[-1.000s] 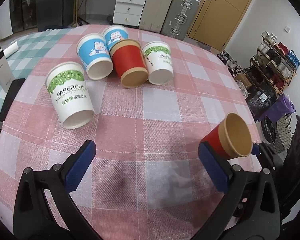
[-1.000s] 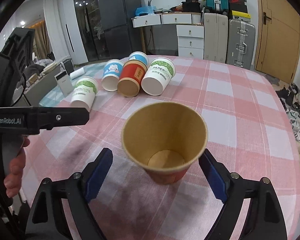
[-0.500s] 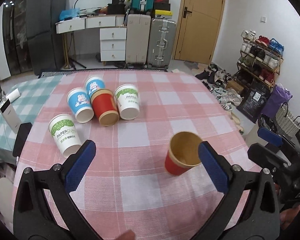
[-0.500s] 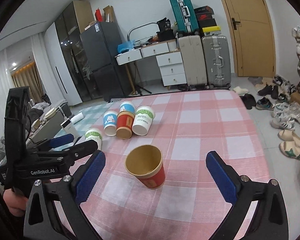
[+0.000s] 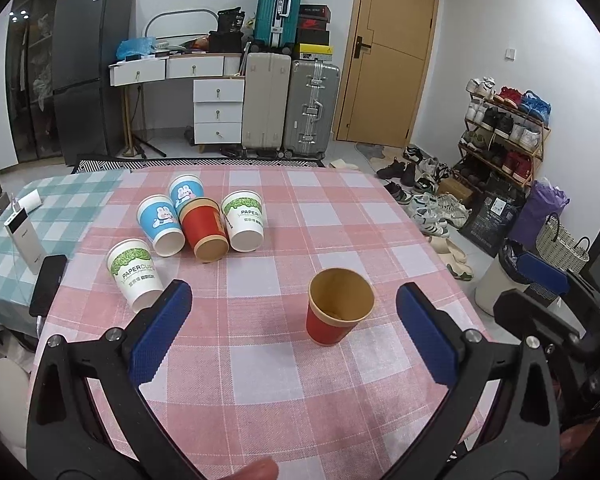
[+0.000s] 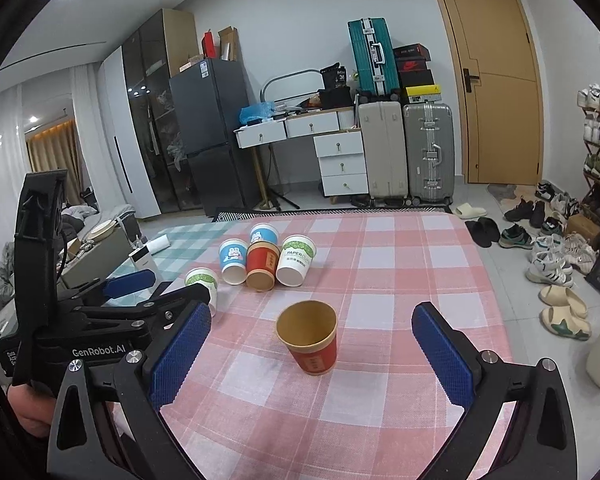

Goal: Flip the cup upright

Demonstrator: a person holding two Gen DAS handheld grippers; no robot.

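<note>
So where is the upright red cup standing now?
The upright red cup stands alone on the pink checked tablecloth, ahead of the open right claw in its view, nearer than the cluster of five lying cups.

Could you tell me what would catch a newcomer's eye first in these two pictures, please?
First, the red paper cup with a brown inside standing upright and alone on the pink checked tablecloth, between the open blue-padded fingers of both grippers. Behind it, a cluster of five paper cups lying on their sides draws the eye, mouths toward the cameras.
</note>
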